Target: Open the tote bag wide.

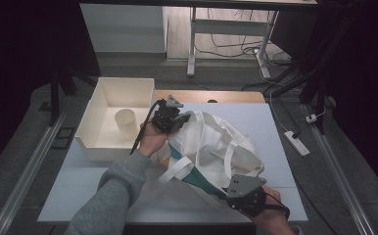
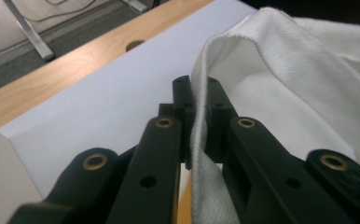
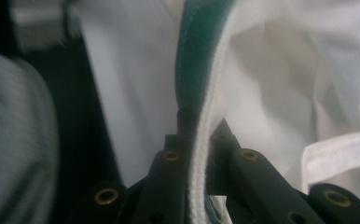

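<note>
Right gripper, nearest the camera at the table's front edge, has its jaws pinched on the hem of the white tote bag where the teal lining shows. Left gripper is clamped on the opposite stretch of the same hem, just beside the white bin holding a paper cup. Bag lies on the table between the two grips, mouth edge strung along the diagonal from far-left to near-right, so spreading it open likely turns on pulling apart along that line.
</note>
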Tool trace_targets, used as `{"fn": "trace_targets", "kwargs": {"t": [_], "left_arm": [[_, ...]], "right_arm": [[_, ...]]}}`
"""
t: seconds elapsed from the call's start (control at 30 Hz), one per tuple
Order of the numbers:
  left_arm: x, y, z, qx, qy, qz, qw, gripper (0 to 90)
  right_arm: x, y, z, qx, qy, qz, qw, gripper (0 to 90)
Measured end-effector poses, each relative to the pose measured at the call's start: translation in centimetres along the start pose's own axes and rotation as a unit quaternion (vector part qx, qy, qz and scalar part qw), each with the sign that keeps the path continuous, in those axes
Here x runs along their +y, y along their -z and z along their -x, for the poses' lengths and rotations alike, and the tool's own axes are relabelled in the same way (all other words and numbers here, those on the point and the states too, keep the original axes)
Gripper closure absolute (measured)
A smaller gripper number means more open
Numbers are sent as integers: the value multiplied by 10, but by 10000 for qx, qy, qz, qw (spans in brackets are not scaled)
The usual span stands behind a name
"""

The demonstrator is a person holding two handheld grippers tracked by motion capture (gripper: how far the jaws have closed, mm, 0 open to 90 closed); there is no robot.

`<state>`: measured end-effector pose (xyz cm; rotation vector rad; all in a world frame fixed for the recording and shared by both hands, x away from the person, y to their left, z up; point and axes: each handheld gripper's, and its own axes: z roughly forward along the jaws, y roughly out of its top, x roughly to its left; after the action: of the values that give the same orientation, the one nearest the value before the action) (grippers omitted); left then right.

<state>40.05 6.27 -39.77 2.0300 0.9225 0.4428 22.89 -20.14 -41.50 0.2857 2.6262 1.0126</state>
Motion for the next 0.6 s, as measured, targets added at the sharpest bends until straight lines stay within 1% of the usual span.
{"fn": "trace_targets", "kwargs": {"t": [0.07,0.17,0.23,0.27,0.3,0.33,0.4,0.43,0.5,0.57,0.6], "left_arm": [[1,5,2,-21,-26,79,10000,865],[4,10,6,-62,-36,207,9998,865],[5,12,8,-101,-57,268,9996,865],[7,13,9,-131,-73,280,9995,865],[8,13,10,-122,-90,289,9995,865],[8,13,11,-98,-113,284,9995,865],[7,9,11,-35,-149,209,9997,865],[7,6,10,-35,-157,145,9998,865],[4,0,9,-60,-133,68,9999,865],[2,-5,9,-72,-137,26,9999,864],[1,-7,9,-96,-130,4,9999,865]], "right_arm": [[6,13,-2,63,-37,238,9997,868],[11,29,1,116,-90,520,9985,868],[14,38,2,213,-138,730,9970,868],[15,41,2,249,-151,787,9965,868],[17,43,2,296,-115,835,9960,867],[18,42,2,343,-95,833,9959,868],[18,36,5,401,-133,810,9958,868],[17,32,7,452,-186,794,9956,867],[14,24,11,470,-257,740,9958,867],[10,17,17,524,-360,697,9955,867],[8,13,19,472,-413,657,9959,867]]}}
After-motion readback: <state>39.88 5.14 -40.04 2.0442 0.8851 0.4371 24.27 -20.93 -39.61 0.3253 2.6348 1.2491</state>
